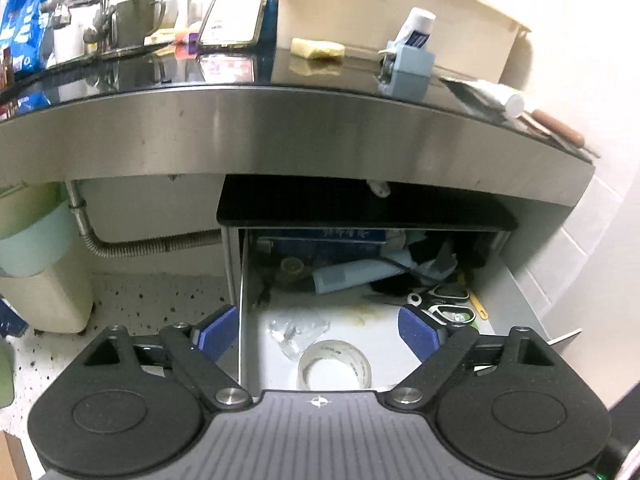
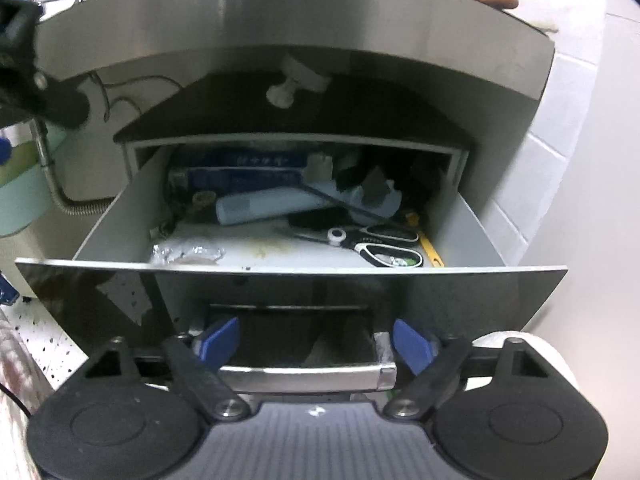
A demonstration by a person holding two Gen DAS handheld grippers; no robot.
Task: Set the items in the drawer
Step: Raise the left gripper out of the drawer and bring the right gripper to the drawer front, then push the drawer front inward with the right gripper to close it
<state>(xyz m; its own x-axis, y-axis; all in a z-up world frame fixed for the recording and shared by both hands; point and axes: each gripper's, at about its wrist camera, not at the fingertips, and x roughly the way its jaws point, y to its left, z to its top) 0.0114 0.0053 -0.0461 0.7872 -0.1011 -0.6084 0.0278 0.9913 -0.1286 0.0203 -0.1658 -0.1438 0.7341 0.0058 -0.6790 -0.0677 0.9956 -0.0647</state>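
The drawer (image 2: 460,220) under the steel counter stands pulled out, and it also shows in the left wrist view (image 1: 516,292). Inside lie a clear tape roll (image 1: 334,364), a small plastic bag (image 1: 298,330), a pale blue tube (image 1: 352,276), scissors (image 2: 380,244) and a blue box (image 2: 248,168). My left gripper (image 1: 318,334) is open and empty, held above the drawer's front over the tape roll. My right gripper (image 2: 316,344) is open, with its fingers on either side of the drawer's chrome handle (image 2: 300,376), not closed on it.
On the counter top (image 1: 280,116) lie a phone (image 1: 236,14), a yellow sponge (image 1: 318,48), a toothpaste dispenser (image 1: 410,56), a white tube (image 1: 492,94) and a knife with a wooden handle (image 1: 556,130). A pale bin (image 1: 44,280) and a metal hose (image 1: 152,242) are at the left. A tiled wall (image 2: 560,120) is at the right.
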